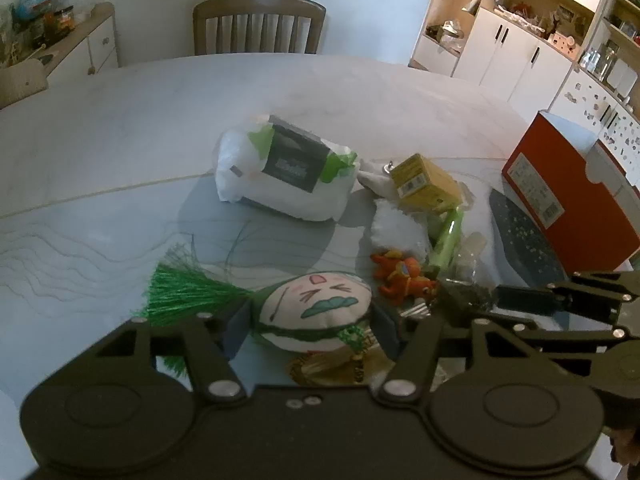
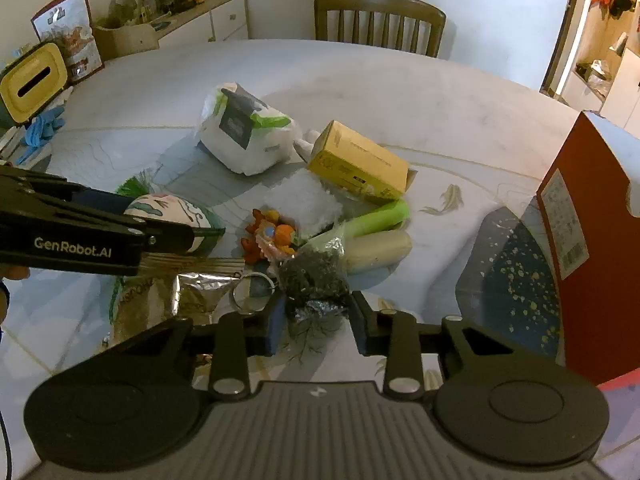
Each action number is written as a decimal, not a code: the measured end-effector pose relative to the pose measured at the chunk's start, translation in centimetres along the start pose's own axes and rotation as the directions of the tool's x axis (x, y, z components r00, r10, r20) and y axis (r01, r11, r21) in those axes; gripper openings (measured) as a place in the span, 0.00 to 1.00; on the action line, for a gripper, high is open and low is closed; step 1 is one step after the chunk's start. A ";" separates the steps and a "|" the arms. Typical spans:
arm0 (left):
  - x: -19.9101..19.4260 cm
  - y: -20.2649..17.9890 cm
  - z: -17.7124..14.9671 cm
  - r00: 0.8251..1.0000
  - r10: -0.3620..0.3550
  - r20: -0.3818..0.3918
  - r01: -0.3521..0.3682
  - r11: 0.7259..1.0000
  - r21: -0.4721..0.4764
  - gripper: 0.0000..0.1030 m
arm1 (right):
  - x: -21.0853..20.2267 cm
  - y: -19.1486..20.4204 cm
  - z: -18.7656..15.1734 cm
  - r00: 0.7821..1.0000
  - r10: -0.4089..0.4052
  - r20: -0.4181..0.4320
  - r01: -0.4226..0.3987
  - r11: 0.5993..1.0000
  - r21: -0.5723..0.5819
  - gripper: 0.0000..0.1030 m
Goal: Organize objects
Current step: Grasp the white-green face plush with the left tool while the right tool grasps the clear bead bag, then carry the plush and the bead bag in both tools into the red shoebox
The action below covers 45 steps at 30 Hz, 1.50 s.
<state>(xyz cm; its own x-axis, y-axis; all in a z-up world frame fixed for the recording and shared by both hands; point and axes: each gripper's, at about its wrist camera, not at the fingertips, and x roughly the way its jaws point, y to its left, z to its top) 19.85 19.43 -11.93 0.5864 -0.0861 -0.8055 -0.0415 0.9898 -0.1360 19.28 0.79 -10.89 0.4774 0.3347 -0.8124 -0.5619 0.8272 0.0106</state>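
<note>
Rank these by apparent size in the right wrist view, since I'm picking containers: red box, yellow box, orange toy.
1. red box, though cut off at the frame edge and nearest the camera
2. yellow box
3. orange toy, clearly smallest

table [image 2: 400, 88]: wrapped bundle [image 2: 244, 136] left of carton [image 2: 356, 160] | chair [image 2: 380, 20] behind table

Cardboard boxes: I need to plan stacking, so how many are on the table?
2. A yellow box lies mid-table right of the white bag; a red box stands at the right edge. Others may be out of frame.
</note>
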 end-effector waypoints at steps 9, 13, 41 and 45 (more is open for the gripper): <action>-2.1 -0.1 0.0 1.000 -0.007 0.029 0.007 1.000 -0.010 0.60 | -2.2 -0.3 -0.3 0.999 0.027 0.032 -0.028 0.999 0.045 0.21; -3.6 -0.4 0.1 0.999 -0.010 0.050 0.011 1.000 -0.011 0.60 | -3.2 -0.5 -0.4 0.998 0.035 0.055 -0.038 0.998 0.059 0.20; -9.2 -13.8 6.3 0.977 -0.170 0.125 0.150 0.977 0.154 0.60 | -14.8 -11.3 0.4 0.983 0.007 0.183 -0.054 0.966 0.252 0.20; -9.0 -17.3 7.8 0.972 -0.190 0.135 0.160 0.965 0.206 0.61 | -15.6 -14.6 0.5 0.986 -0.007 0.165 -0.043 0.955 0.295 0.20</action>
<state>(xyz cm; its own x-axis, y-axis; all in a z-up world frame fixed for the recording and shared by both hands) 21.62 3.97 2.14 0.6872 -0.2566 -0.6797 0.2205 0.9651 -0.1414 20.39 -16.28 1.94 0.5862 0.3991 -0.7051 -0.3575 0.9084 0.2169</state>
